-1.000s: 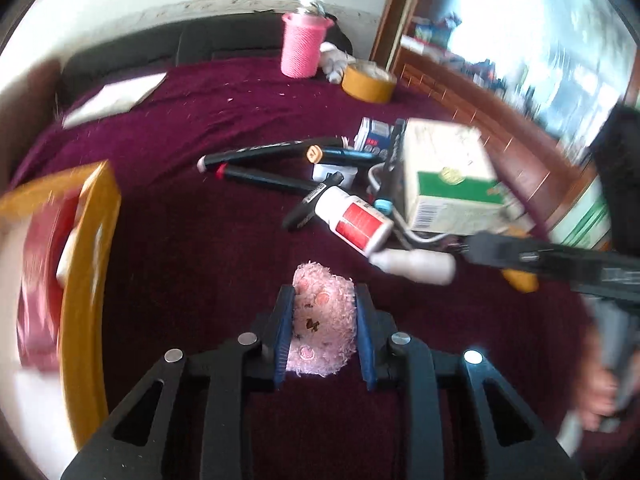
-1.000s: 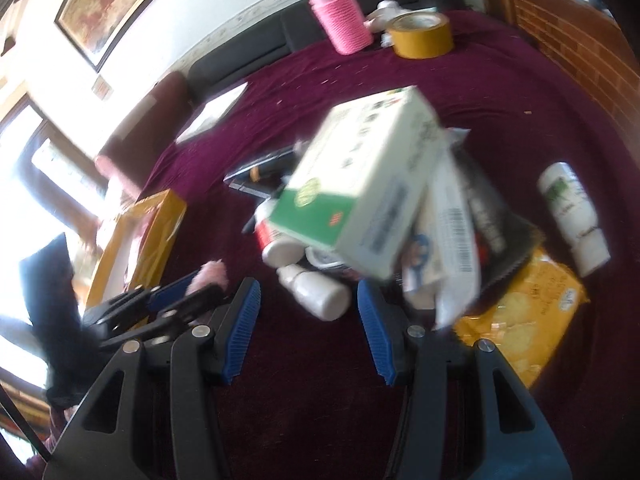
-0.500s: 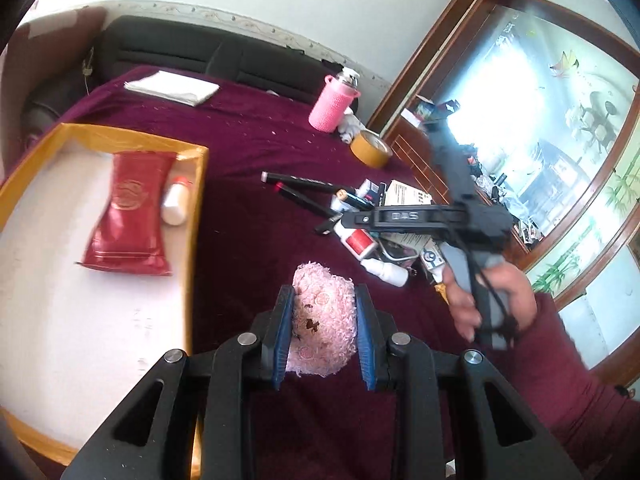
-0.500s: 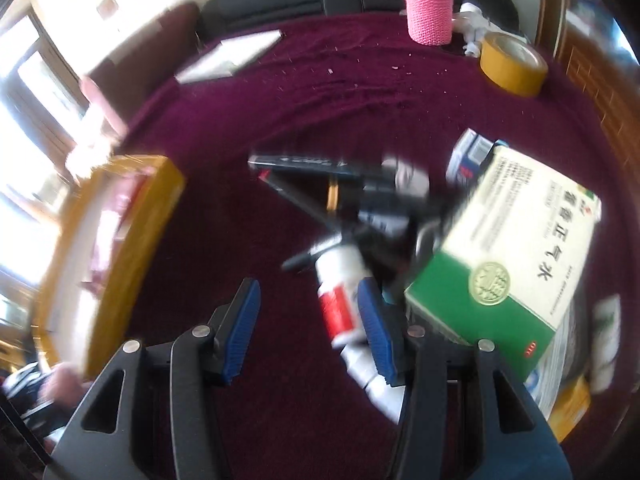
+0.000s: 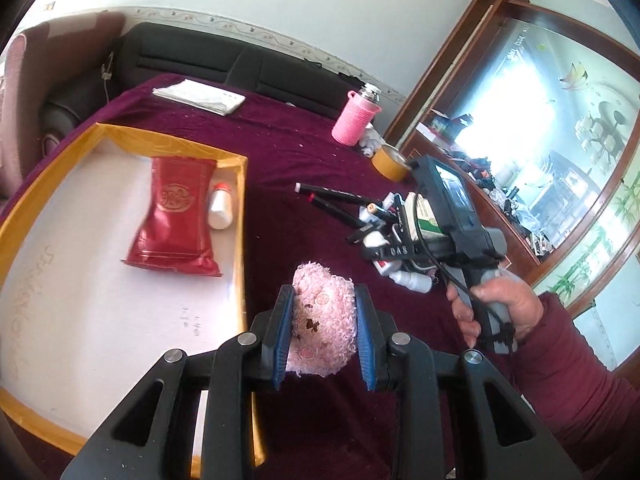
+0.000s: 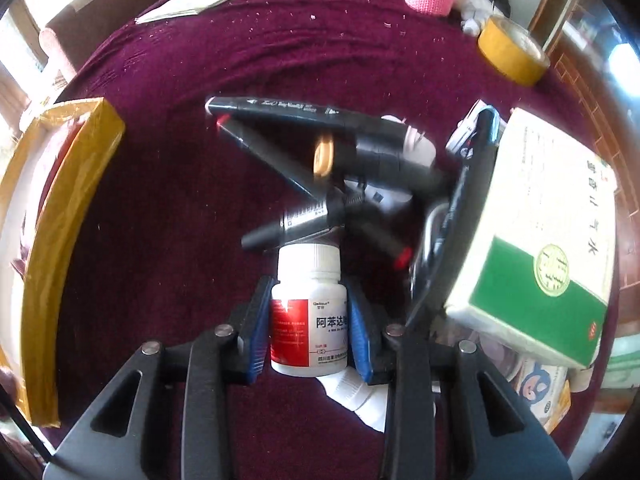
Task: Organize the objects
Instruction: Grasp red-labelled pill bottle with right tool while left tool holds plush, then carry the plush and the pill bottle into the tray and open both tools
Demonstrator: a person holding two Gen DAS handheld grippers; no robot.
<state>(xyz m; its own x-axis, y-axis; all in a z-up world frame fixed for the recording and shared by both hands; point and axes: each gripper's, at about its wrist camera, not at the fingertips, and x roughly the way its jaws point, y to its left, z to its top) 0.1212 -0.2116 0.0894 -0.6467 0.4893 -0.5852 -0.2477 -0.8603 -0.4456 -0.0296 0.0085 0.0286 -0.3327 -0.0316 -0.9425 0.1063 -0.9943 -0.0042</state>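
A fuzzy pink plush toy [image 5: 323,320] sits pinched between the blue pads of the left hand-held gripper [image 5: 323,334], held above the maroon velvet cloth of the desk [image 5: 288,200], just beside the yellow rim of the tray [image 5: 240,264]. Over on the right, the right hand-held gripper [image 6: 308,320] has its pads pressed against a white pill bottle [image 6: 308,316] with a red-and-white label, cap pointing away. The bottle lies at the near edge of a crowded heap: black markers [image 6: 288,114] cross right in front of its cap, another small white bottle [image 6: 356,396] pokes out from under it, and a green-and-white carton [image 6: 536,240] leans in close at the right. Inside the tray's white floor lie a glossy red pouch [image 5: 176,216] and a little white bottle with a red cap [image 5: 220,210], side by side. Farther back stand a pink knitted-sleeve flask [image 5: 356,118], a roll of tan tape [image 5: 390,162] and a folded white paper [image 5: 200,96].
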